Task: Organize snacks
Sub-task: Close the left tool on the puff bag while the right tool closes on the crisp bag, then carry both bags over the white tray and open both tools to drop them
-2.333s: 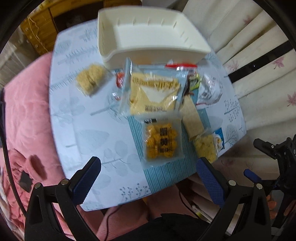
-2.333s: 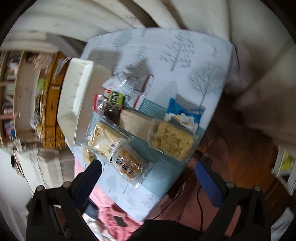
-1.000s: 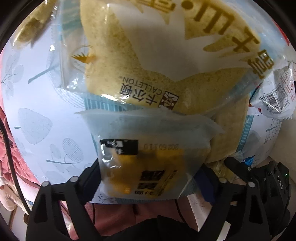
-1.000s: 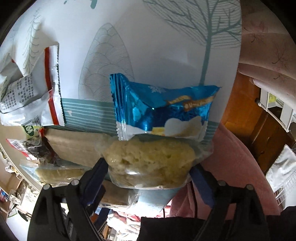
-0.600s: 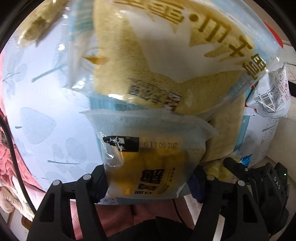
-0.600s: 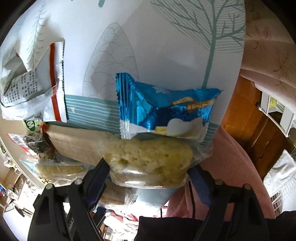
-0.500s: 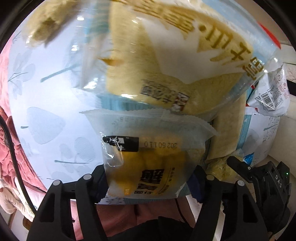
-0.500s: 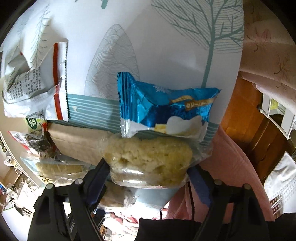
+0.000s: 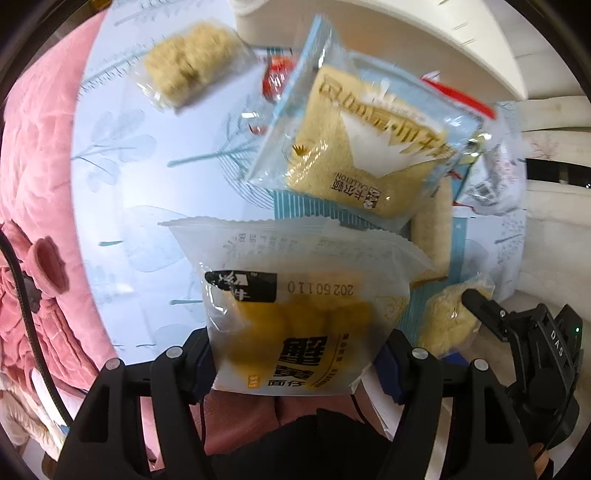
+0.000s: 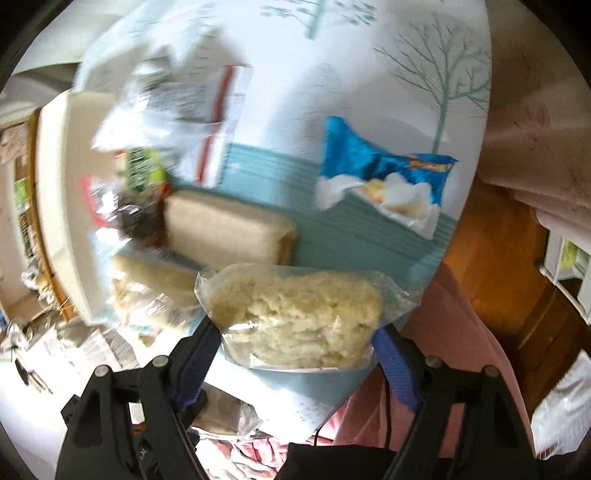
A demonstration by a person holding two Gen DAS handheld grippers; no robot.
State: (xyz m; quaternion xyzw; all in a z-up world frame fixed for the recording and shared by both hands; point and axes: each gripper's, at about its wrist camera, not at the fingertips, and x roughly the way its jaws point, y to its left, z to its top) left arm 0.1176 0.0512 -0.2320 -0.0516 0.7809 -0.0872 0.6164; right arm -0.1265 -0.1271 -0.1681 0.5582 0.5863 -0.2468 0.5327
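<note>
While its jaws pinch the frosted packet of yellow snacks point(image 9: 295, 325) by both sides, the left gripper point(image 9: 295, 358) holds it clear above the table point(image 9: 155, 192). The right gripper point(image 10: 297, 347) clamps a clear-wrapped crumbly cake point(image 10: 295, 314) likewise; beyond both jaws lie more snacks and a white bin point(image 9: 424, 33).

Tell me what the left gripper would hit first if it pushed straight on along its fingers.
Probably the tablecloth's blue striped patch or the toast-slice packet lying on it. The left gripper is shut on the yellow snack pouch, which would lead. Depth is unclear.
</note>
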